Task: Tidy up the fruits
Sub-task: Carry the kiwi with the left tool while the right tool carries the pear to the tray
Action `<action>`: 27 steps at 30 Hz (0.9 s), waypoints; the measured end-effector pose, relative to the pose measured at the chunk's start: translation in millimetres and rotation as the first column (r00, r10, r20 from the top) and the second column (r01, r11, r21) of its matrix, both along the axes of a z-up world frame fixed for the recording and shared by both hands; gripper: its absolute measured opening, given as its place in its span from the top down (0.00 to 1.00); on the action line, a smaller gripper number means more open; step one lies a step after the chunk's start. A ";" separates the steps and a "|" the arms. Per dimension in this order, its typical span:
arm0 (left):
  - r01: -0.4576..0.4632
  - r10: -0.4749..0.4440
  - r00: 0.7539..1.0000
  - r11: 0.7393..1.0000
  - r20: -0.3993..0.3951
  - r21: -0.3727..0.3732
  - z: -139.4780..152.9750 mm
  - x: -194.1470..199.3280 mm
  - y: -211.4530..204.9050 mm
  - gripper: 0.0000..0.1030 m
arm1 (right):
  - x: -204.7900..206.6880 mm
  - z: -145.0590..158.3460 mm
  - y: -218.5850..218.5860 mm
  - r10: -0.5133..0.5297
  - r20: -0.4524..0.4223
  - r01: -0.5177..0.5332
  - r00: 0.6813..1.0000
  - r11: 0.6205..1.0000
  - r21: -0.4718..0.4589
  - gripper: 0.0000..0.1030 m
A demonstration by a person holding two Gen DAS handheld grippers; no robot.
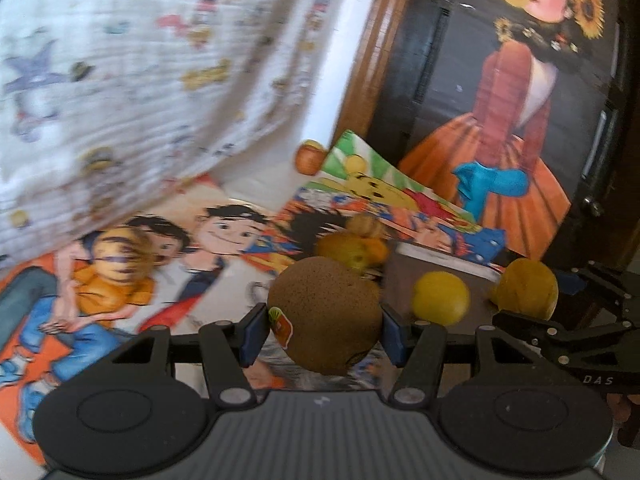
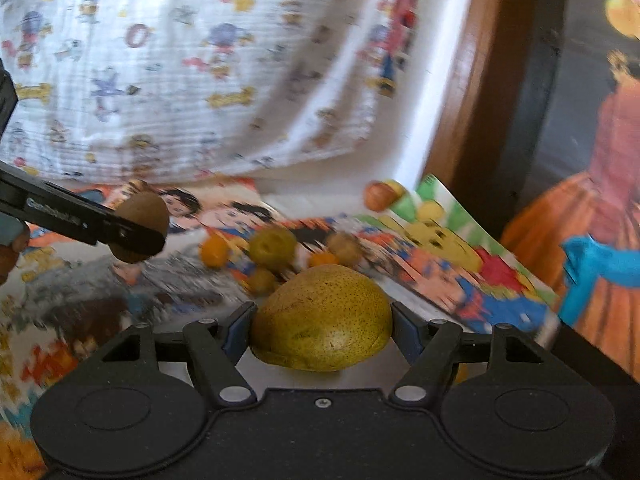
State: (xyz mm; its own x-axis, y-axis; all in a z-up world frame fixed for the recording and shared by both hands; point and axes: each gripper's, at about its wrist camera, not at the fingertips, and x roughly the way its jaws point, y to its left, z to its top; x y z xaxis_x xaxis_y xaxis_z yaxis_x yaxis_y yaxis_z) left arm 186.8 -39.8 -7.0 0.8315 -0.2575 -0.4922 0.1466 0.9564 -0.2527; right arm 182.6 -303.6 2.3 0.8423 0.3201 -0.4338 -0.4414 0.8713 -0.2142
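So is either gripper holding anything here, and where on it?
Both are. The left gripper clamps a brown kiwi across its two sides. The right gripper clamps a yellow-green pear across its two ends.

We see soft, even daylight in both views, brightest on the white patterned cloth [image 1: 120, 72] at the upper left of each frame, with no hard shadows or glare, while the right side falls into dim brown and black. Motion blur smears the printed mat [image 2: 100, 300] at the lower left of the right wrist view and the small fruits at its centre, yet the pear [image 2: 322, 318] stays crisp. Fisheye distortion bends the edges, and dark corners vignette both frames.
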 end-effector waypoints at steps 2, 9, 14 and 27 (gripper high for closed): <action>0.025 -0.025 1.000 1.000 -0.003 0.004 0.0 1.4 -12.8 0.39 | -1.8 -5.6 -13.1 -0.029 -0.009 0.029 1.000 1.000 0.002 0.29; 0.112 -0.111 0.993 0.994 -0.032 0.018 -6.5 9.6 -56.8 0.39 | 1.8 -22.6 -45.6 -0.106 -0.042 0.106 0.994 0.994 0.011 0.29; 0.158 -0.157 0.986 0.987 -0.048 0.027 -11.6 16.1 -79.6 0.39 | 10.2 -29.9 -53.7 -0.120 -0.041 0.120 0.992 0.993 0.006 0.30; 0.205 -0.200 0.974 0.978 -0.102 0.037 -24.6 32.5 -94.3 0.39 | 35.6 -42.2 -52.0 -0.118 -0.046 0.117 0.992 0.993 -0.027 0.29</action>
